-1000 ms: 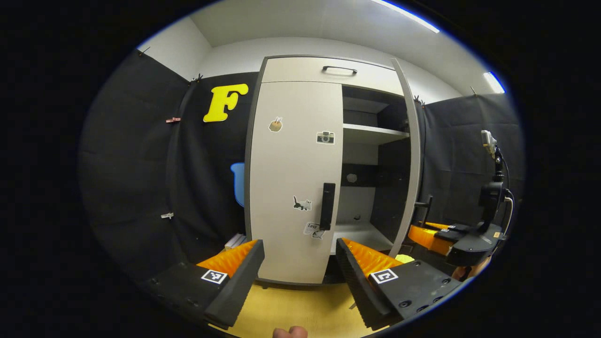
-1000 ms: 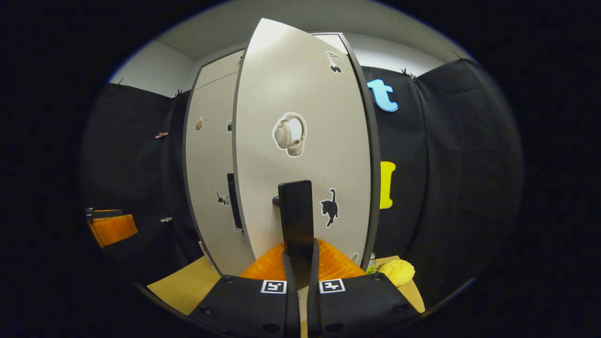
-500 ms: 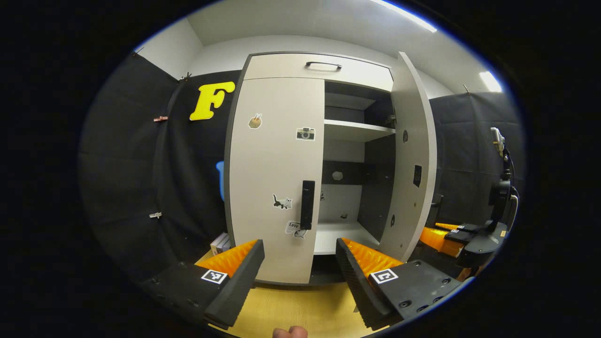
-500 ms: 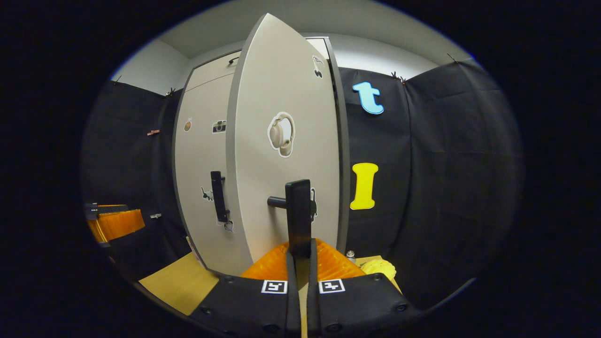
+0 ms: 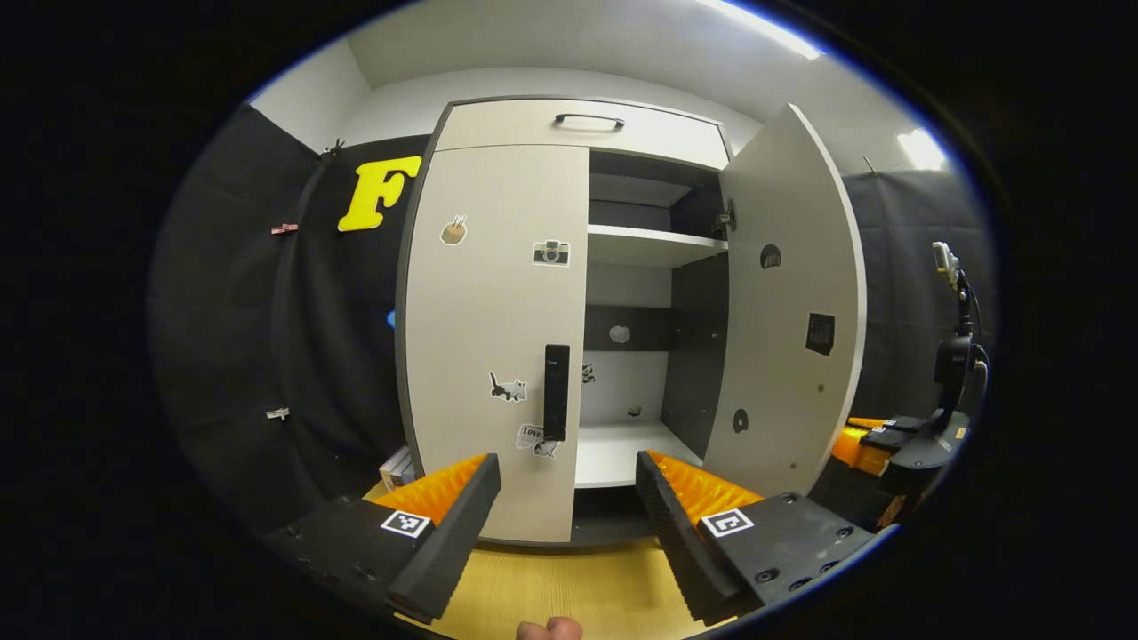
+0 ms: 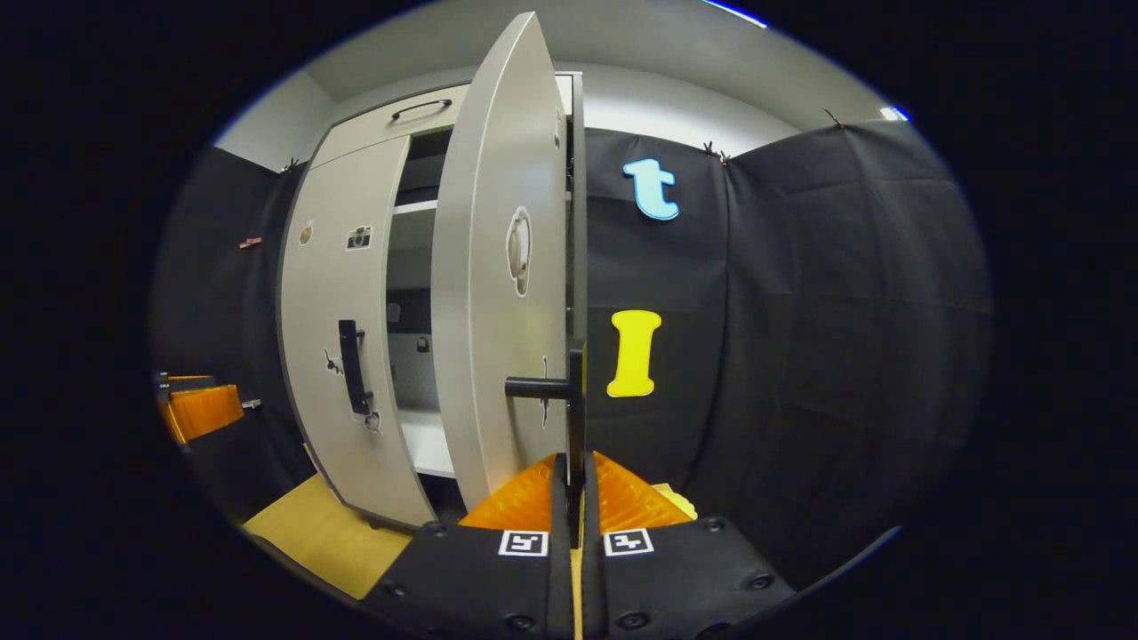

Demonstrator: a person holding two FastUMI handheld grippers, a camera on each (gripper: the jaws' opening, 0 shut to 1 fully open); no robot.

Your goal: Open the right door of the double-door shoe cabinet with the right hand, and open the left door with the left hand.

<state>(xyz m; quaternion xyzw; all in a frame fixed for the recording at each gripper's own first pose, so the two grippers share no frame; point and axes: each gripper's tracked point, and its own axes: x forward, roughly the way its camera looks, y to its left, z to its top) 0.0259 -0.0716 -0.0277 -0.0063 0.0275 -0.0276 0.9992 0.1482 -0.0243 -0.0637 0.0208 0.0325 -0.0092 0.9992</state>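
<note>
Swung wider than half a second ago, the right door (image 5: 791,302) now stands past square to the cabinet front, its inner face turned toward the left gripper view and its outer face seen nearly edge-on in the right gripper view (image 6: 498,267). The shoe cabinet (image 5: 582,124) stands upright against the black-cloth booth wall on a yellow wood floor (image 5: 569,587); white room wall and ceiling lights are seen above. The doors' long axes run vertical. The left door (image 5: 493,329) is flat shut, facing forward, its vertical black handle (image 5: 556,391) at the inner edge. White shelves (image 5: 653,247) and a dark back panel are exposed in the opened right half. A top drawer with a horizontal handle (image 5: 589,118) is seen above the doors.

The right tool (image 6: 576,471) is clamped on the right door's handle (image 6: 575,391), fingers pressed together on the vertical bar. The left tool (image 5: 567,484) is held apart, fingers wide, in front of the cabinet's lower middle, touching nothing. The right tool is also seen at far right in the left gripper view (image 5: 876,437).

Stickers on the left door: a camera (image 5: 551,252), a cat (image 5: 507,388), and one reading "Love" (image 5: 532,434). A headphone sticker (image 6: 517,252) is seen on the right door.
</note>
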